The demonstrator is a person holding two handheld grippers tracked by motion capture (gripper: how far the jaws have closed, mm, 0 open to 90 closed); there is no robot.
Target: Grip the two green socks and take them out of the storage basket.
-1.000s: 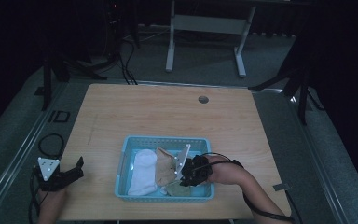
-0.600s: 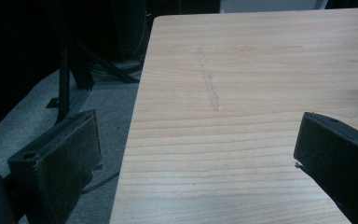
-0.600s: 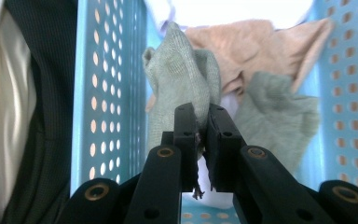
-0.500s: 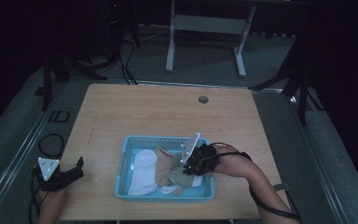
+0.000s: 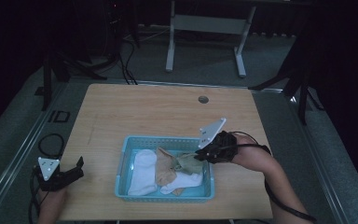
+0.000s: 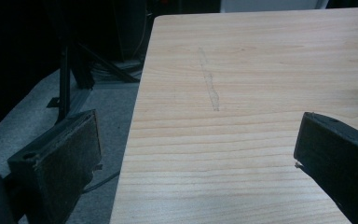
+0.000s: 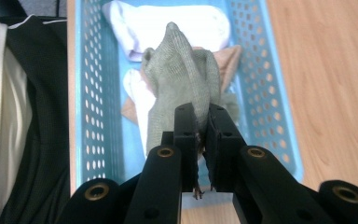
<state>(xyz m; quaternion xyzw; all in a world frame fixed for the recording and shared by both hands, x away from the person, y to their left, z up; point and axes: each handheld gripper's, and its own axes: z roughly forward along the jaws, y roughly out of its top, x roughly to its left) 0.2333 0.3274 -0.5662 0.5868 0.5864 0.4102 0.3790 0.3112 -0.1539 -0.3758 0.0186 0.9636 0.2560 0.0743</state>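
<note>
In the high view, the right gripper (image 5: 200, 157) sits right of centre in the lower half of the frame, over the right end of the blue basket (image 5: 122, 164), its 2 jaws pinching a grey-green sock (image 5: 189, 162). The right gripper view shows the same grip at lower centre: the right gripper (image 7: 202, 122) clamps the grey-green sock (image 7: 179, 70), which hangs from the jaws above the blue basket (image 7: 91, 84). A white sock (image 5: 142, 170) and a tan sock (image 5: 164, 168) lie inside the basket. The left gripper (image 5: 78, 169) rests at the lower left of the high view on the wooden table (image 5: 144, 112), beside the basket; in the left gripper view its jaws stand spread wide with only bare table (image 6: 261, 70) between them.
</note>
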